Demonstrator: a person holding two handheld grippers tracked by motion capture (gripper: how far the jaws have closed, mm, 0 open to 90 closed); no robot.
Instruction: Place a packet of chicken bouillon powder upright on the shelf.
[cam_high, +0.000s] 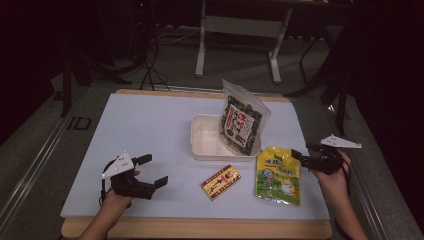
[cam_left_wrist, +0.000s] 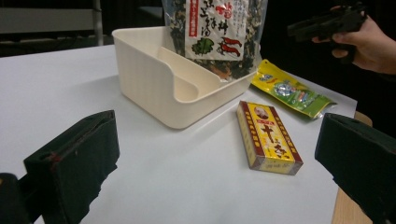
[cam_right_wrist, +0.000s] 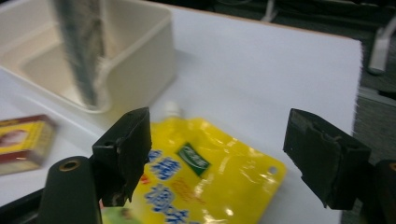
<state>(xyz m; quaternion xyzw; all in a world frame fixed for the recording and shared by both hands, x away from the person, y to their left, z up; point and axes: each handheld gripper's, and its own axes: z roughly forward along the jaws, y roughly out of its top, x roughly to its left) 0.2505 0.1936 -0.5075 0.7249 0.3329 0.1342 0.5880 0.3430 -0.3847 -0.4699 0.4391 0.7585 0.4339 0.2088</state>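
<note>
Dim room, dark floor, a desk frame at the back, and up front a pale worktop (cam_high: 150, 130) on a wooden base. Near its middle sits a cream tray (cam_high: 205, 142), and 1 seaweed bag (cam_high: 242, 120) already stands tilted in the tray's right end, leaning past the rim. That looks like the part done.

2 things are left outside. The yellow pouch (cam_high: 278, 176) lies flat near the front right corner, just beside the tray, spout toward it. The yellow box (cam_high: 220, 181) lies flat near the front edge, left of the pouch and apart from it.

The right gripper (cam_high: 302, 153) hovers at the right edge, jaws apart, just over the pouch's upper corner; from its own view the pouch (cam_right_wrist: 205, 177) lies between and beneath the jaws, not yet pinched. The left gripper (cam_high: 153, 170) waits near the front left, jaws wide, holding nothing, pointed toward the box.

I'd judge it about 1 of 3 packed, pouch next.
</note>
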